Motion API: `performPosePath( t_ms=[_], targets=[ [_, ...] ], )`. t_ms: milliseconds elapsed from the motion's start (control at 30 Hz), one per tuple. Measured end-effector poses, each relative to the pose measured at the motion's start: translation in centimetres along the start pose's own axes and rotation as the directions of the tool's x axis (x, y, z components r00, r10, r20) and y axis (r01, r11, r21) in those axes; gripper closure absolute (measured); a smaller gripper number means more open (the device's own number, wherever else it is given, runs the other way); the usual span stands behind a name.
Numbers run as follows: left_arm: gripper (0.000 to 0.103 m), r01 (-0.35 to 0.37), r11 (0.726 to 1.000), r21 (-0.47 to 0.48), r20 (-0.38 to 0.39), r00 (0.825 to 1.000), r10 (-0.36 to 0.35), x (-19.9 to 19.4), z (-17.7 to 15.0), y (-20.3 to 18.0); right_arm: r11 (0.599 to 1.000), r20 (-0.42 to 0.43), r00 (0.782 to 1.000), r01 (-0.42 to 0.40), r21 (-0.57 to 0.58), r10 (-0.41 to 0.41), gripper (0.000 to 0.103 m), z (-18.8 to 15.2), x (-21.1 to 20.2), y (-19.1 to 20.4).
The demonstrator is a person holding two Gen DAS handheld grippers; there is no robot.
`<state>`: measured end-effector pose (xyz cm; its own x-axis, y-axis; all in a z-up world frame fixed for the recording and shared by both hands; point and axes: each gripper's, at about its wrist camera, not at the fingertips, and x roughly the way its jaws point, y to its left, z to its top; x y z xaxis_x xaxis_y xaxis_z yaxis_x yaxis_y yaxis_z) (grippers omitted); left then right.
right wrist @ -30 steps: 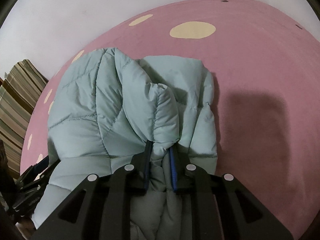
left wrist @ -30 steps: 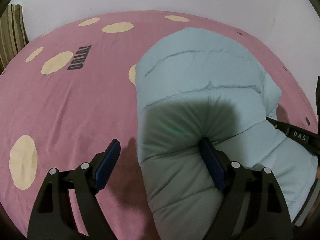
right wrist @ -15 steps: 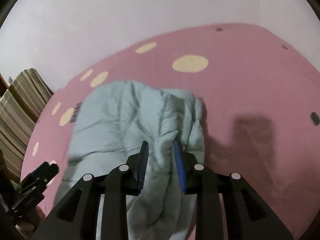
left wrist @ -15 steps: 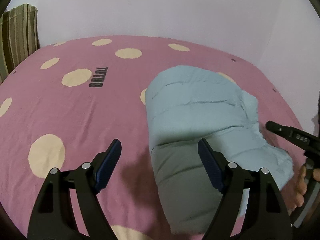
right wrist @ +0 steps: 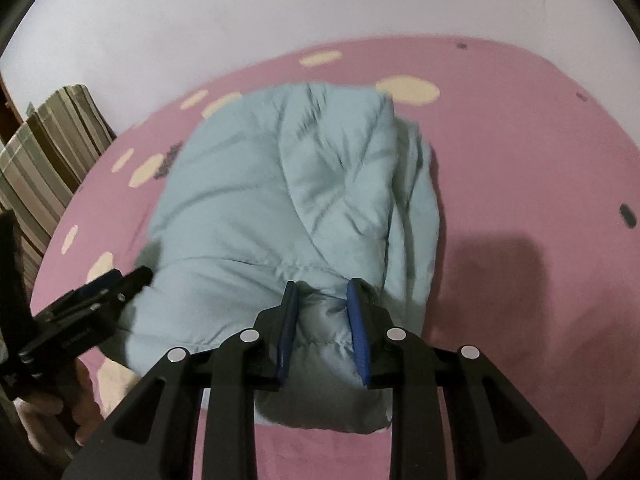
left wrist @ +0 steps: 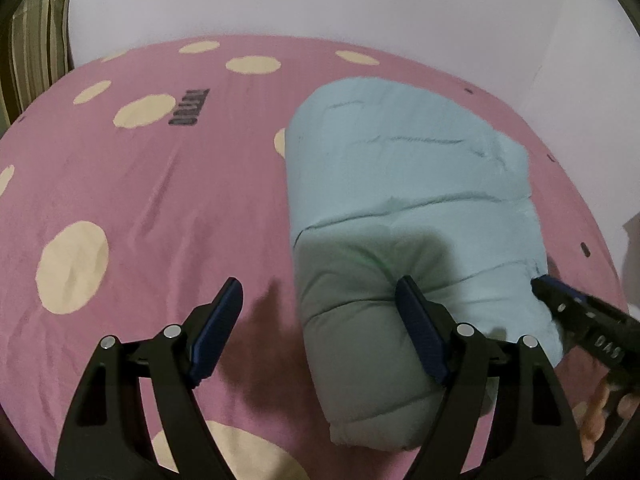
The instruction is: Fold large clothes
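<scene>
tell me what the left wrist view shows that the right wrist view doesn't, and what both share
Only the left wrist view shows the left hand-held gripper from behind, wide open, one pad pressed into the jacket's near edge, the other over bare sheet, and readable dark lettering on the sheet.

Only the right wrist view shows the right hand-held gripper closed on a bunched fold of the jacket, plus the wrinkled, layered right side.

Both show the folded light-blue puffer jacket on the pink spotted sheet, the striped cushion and the pale wall.
</scene>
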<state>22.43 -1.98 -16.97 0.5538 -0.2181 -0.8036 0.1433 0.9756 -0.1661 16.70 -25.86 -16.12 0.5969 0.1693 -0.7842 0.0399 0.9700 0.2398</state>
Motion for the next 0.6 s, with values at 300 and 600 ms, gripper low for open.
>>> performPosePath(
  t_ms=[300,600],
  targets=[
    [0.024,-0.033,0.998,0.047,-0.051,0.998,0.036,3.0,-0.5,-0.8,1.0,-0.021,1.0,0.014,0.003,-0.014,0.08,-1.1,3.1,-0.7],
    [0.024,-0.055,0.996,0.072,-0.07,0.996,0.06,4.3,-0.5,-1.0,1.0,-0.01,1.0,0.025,0.003,-0.025,0.08,-1.3,3.4,-0.5]
  ],
)
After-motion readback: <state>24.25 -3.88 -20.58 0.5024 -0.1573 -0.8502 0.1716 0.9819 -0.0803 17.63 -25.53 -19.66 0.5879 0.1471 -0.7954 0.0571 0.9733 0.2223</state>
